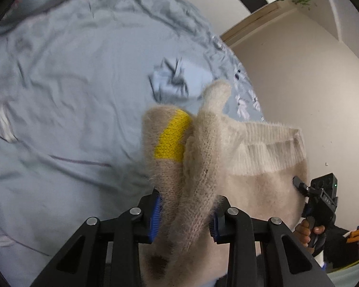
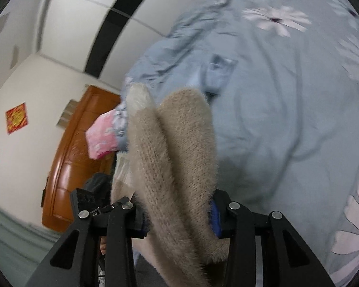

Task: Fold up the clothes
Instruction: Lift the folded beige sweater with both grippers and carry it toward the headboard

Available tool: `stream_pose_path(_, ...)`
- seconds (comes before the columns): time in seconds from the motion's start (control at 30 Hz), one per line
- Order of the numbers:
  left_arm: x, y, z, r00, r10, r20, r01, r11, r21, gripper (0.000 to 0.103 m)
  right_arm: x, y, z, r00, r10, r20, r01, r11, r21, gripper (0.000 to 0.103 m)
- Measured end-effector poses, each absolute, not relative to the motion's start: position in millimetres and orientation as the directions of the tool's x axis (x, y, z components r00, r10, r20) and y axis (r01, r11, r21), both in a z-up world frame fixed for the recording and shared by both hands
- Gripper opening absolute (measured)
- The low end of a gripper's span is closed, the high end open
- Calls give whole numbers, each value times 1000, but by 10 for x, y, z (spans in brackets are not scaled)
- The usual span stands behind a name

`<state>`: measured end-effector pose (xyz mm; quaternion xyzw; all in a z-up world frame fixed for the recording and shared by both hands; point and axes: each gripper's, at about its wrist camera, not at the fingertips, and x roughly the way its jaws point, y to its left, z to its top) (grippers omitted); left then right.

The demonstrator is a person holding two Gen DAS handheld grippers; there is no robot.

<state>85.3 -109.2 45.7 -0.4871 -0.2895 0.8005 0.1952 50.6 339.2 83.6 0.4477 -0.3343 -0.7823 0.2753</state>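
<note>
While both tongs, left gripper (image 1: pixel 186 217) and right gripper (image 2: pixel 179 215), clamp the fuzzy beige knit sweater (image 1: pixel 227 162) aloft, we must next lower it onto the far pale-blue bedsheet (image 1: pixel 71 83).

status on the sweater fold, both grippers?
Left gripper jaws shut on beige sweater. Right gripper shut on it too. Sweater lifted above blue bedsheet. Nothing in the way.

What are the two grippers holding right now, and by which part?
Both hold the beige sweater. The left gripper pinches bunched knit beside the yellow patch; the right gripper pinches a bunched fold. Which exact part cannot be told.
</note>
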Motion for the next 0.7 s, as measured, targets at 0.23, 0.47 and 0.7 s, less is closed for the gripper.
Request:
stream_pose_path(0.23,1086,-2014,1602,-600,522,-607,-121,-809,-575,34,343,2472,1621,-387,-836,-389,335,-521,785,40)
stream_pose_path(0.47,1384,-3214,2591,-704,340,-623,-62,-904,-424,34,160,1089,2295,-253,-910,-329,507,-414,756,40)
stream_pose_path(0.7,1668,-4444,2987,-733,165,-660,82,-942,-327,34,-9,-372,2435,-96,-944,-317,555,-315,770,39)
